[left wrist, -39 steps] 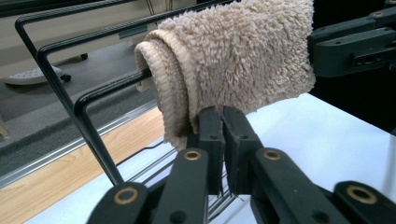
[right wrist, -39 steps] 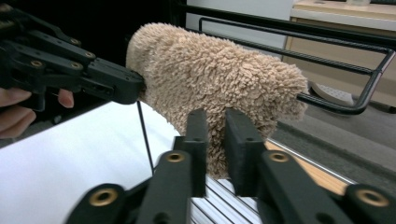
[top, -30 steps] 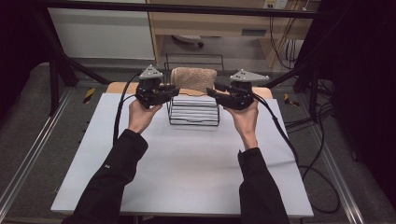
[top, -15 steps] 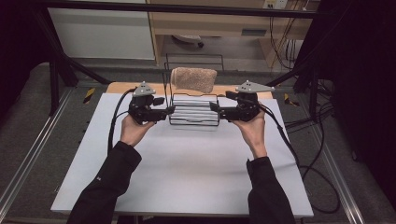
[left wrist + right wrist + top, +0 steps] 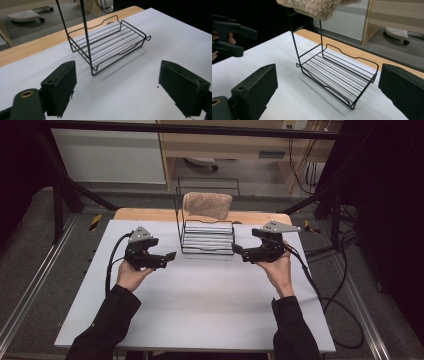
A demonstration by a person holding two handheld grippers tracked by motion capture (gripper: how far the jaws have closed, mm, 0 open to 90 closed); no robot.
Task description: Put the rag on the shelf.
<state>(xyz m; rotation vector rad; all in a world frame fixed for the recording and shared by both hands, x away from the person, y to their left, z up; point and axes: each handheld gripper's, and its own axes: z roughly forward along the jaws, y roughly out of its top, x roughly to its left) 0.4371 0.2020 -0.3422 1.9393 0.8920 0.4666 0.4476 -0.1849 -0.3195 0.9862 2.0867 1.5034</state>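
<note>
A black wire rack (image 5: 207, 237) stands at the far middle of the tabletop (image 5: 200, 310), its flat tray of thin parallel rods resting on the white surface and a tall wire frame rising from its far side. Over the top bar of that frame hangs a tan towel (image 5: 207, 205), thick and nubbly like terry cloth, folded so both ends drop down; draped this way it looks meant to air or to wait within easy reach. In the right gripper view its fuzzy lower edge (image 5: 317, 7) hangs well above the tray. The tray rim is a single bent rod with a shallow dip in each long side and a small loop at one corner (image 5: 148, 38), which would give a narrow grip point.

The left tongs (image 5: 169, 256) hover to the left of the rack, apart from it, pointing toward it; their jaws stand wide with nothing between them, the blocky black pads matte and flat-faced. The right tongs (image 5: 239, 251) sit just beside the rack's right edge, also wide and empty, and I cannot tell whether a tip touches the wire. Held level on either side, the pair seem poised to work on the rack or towel from both ends.

The tabletop is a smooth pale sheet laid over a wooden board (image 5: 150, 214) whose edge shows at the far side.
</note>
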